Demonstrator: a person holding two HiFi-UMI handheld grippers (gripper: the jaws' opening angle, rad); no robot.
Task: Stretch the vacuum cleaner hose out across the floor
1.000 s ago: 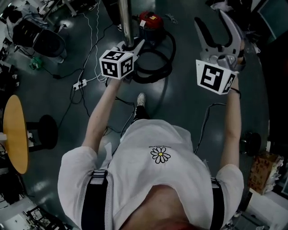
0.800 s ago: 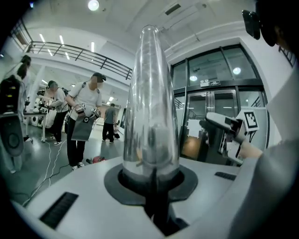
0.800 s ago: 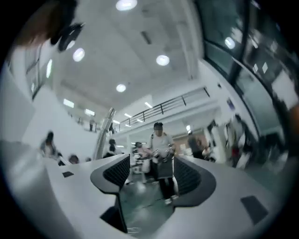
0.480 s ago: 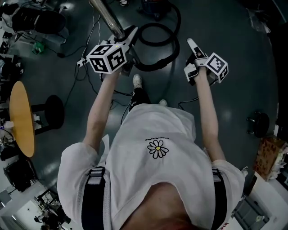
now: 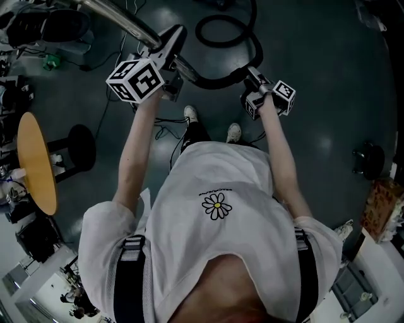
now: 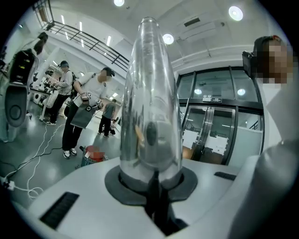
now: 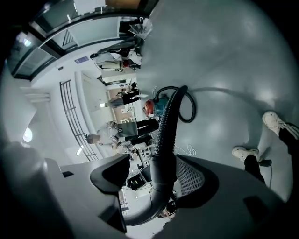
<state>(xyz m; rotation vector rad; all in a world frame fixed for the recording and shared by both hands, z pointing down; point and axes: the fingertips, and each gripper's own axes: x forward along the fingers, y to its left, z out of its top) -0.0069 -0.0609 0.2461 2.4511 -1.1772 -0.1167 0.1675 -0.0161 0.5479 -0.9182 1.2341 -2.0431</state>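
Note:
My left gripper (image 5: 172,45) is shut on the chrome wand tube (image 5: 120,17), which runs up and left in the head view. In the left gripper view the tube (image 6: 150,116) stands straight up between the jaws, which have just been closing on it. From the wand's end the black ribbed hose (image 5: 218,81) sags across to my right gripper (image 5: 252,77), then loops away (image 5: 237,28) over the floor. My right gripper (image 7: 154,179) is shut on the hose's smooth cuff (image 7: 163,182). Beyond it the hose (image 7: 168,116) leads to the red and teal vacuum cleaner (image 7: 152,108).
A round wooden table (image 5: 35,161) and a black stool base (image 5: 82,148) stand at the left. Cables (image 5: 167,129) trail on the dark floor by the person's shoes (image 5: 189,113). A cardboard box (image 5: 382,208) sits at the right. People (image 6: 88,112) stand in the distance.
My right gripper, raised and wide open a second ago, has come down and closed on the hose. My left gripper has carried the wand up and left. The vacuum cleaner has left the head view.

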